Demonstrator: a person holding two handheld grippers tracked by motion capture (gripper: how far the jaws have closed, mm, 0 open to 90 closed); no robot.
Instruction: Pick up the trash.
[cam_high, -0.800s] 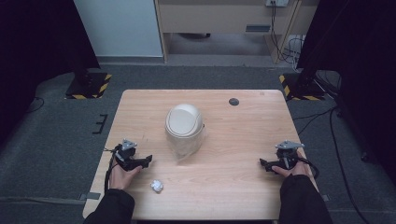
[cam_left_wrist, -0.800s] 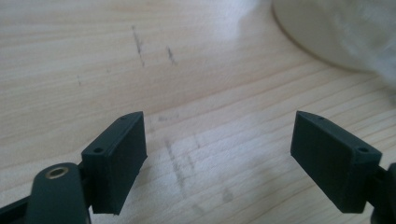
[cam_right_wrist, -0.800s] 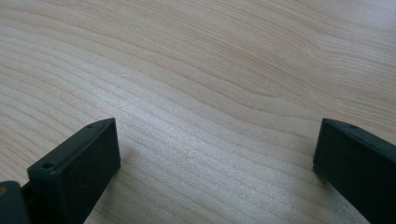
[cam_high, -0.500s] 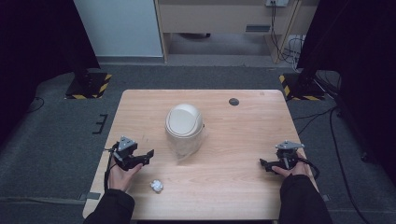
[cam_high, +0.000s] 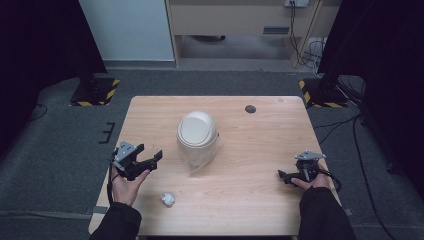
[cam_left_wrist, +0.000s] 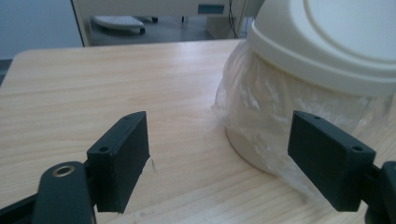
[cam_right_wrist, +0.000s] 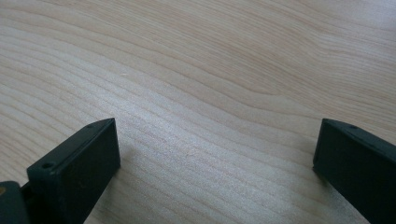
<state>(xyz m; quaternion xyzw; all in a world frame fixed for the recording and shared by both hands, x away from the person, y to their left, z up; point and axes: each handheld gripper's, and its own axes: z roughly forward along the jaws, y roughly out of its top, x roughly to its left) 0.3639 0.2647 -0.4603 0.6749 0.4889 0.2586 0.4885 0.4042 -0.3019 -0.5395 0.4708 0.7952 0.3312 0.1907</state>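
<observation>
High view shows my left claw (cam_high: 150, 161) and right claw (cam_high: 287, 176) both wide apart and empty, and the small cream plastic bin with a thin clear bag (cam_high: 197, 137) mid-table looks light, its bag soft and slippery, so I would hold its hard sides.

In the left gripper view, the left claw (cam_left_wrist: 219, 163) has its two black jaws spread wide apart with nothing between them, low over the pale wood counter (cam_left_wrist: 116, 88). Ahead and to the right stands a cream bin (cam_left_wrist: 261, 149) with a rounded lid (cam_left_wrist: 336, 42); a clear plastic liner (cam_left_wrist: 261, 102) bunches out under the lid's rim and hangs down the side. The right jaw overlaps the liner's lower edge, perhaps without touching it.
</observation>
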